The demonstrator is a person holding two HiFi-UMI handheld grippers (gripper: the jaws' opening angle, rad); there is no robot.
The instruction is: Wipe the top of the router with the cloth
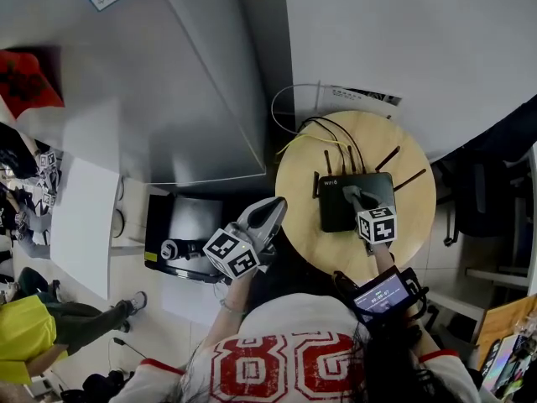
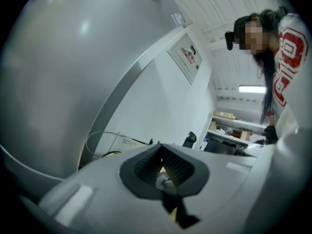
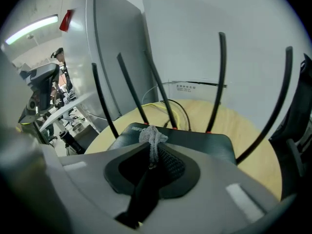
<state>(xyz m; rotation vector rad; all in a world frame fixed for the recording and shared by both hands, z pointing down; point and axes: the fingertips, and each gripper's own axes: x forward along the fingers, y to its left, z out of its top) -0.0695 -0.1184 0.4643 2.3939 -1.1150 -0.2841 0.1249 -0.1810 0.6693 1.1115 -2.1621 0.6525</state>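
Pinching cloth point(image 3: 152, 134), R tongs point(image 3: 153, 149) over router point(image 3: 197, 143) top; L tongs point(image 2: 162, 163) closed, aside.

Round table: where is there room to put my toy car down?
Bare wood on the round table lies left of the router, and in a thinner strip to its right. Behind it, cables and antennas crowd the back. The right tool holds the cloth over its top.

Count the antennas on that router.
5. Three stand along the router's back edge at left, one at back right, one on its right side. The right gripper hides the front edge.
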